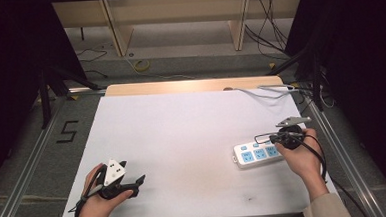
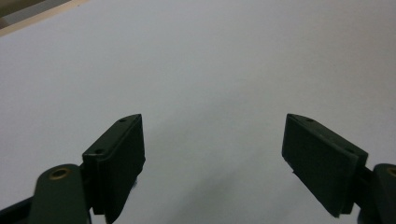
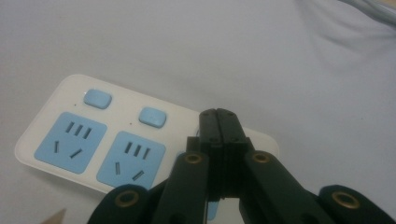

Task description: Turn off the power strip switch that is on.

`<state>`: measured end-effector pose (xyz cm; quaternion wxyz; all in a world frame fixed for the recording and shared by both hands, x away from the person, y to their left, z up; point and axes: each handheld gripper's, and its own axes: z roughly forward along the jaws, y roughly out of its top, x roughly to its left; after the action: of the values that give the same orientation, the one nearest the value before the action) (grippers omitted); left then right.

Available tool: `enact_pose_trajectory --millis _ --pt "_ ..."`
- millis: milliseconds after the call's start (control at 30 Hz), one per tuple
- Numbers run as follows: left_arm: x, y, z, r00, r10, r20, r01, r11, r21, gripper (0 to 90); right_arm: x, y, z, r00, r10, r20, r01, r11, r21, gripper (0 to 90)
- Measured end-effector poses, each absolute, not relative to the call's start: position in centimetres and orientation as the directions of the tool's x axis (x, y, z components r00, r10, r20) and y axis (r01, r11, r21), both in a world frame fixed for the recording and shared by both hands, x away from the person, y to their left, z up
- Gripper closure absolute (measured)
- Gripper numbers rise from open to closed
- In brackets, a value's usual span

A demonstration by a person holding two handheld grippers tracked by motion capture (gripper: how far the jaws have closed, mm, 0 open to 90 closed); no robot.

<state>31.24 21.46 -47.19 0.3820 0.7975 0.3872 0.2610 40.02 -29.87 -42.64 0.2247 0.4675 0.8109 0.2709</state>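
R tool (image 3: 218,122) closed, low over power strip (image 3: 70,140)

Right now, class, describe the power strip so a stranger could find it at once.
Start at the white table and go to its right edge. By the right gripper lies the power strip: white, with pale blue sockets and buttons.

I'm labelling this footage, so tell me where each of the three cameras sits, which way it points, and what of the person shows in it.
High view: above the person's side, looking forward and down at the white table; both forearms and grippers show.
Left gripper view: rides the left gripper, facing bare tabletop between open jaws.
Right gripper view: rides the right gripper, jaws closed, above the power strip.
Shared: the high view and right gripper view both show the power strip.
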Motion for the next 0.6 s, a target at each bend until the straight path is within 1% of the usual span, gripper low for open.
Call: enact_pose_trajectory --millis 600 --pt "31.24 21.45 -47.2 0.564 0.817 0.12 0.419 -0.408 0.811 21.0 40.78 -29.75 -43.2 -0.458 0.883 -0.106 0.654 0.415 0.633 90.0"
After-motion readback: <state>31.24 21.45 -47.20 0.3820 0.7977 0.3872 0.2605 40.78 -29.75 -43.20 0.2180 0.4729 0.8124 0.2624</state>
